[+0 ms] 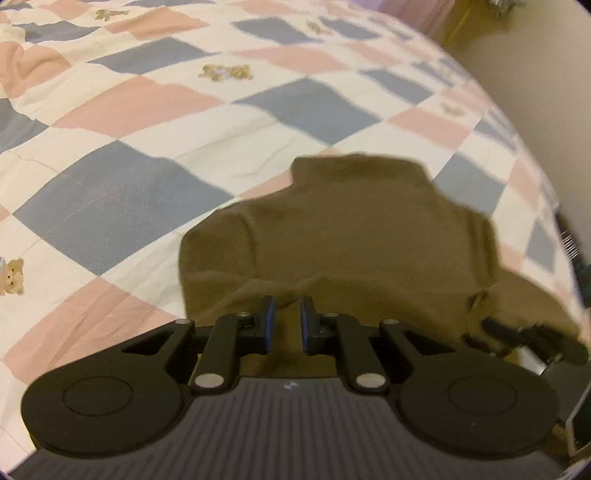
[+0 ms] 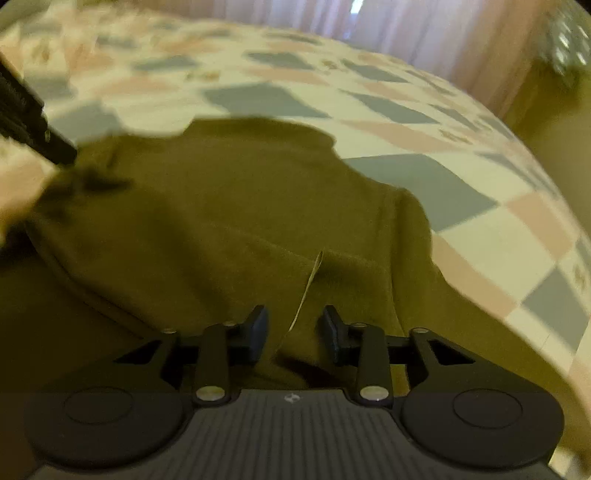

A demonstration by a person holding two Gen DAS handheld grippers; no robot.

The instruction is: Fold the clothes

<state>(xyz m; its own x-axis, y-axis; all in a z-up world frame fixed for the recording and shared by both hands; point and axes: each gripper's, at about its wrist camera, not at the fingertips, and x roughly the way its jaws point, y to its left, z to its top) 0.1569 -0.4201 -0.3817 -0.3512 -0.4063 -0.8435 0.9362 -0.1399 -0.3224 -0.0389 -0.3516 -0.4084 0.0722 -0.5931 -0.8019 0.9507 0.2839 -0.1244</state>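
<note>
Nearest the lens in both views are the tongs themselves, each low over an olive-brown garment that lies spread on a bed covered by a checked quilt of pink, blue and cream squares with small teddy bears. The left tongs stand with a narrow gap between their blue pads, cloth showing in that gap, though I cannot tell whether they actually pinch it; the right tongs are spread wide and hold nothing, with a pale tag rising from a raised fold of the cloth just between the two fingers. The likeliest slip, in my judgement, is that the right tongs close on the thin tag alone, or on the top layer only, so that the garment drags into a bunch rather than folding cleanly. If the left side has no firm hold, one edge would lift while the other stays down and the fold would come out skewed. The quilt is soft and wrinkled, so a low pinch might also catch the bedding along with the cloth. Both views are smeared, which makes the edges hard to judge. Beyond the bed are a pale curtain and a wall; nothing lies on the quilt in the way of the fold.
</note>
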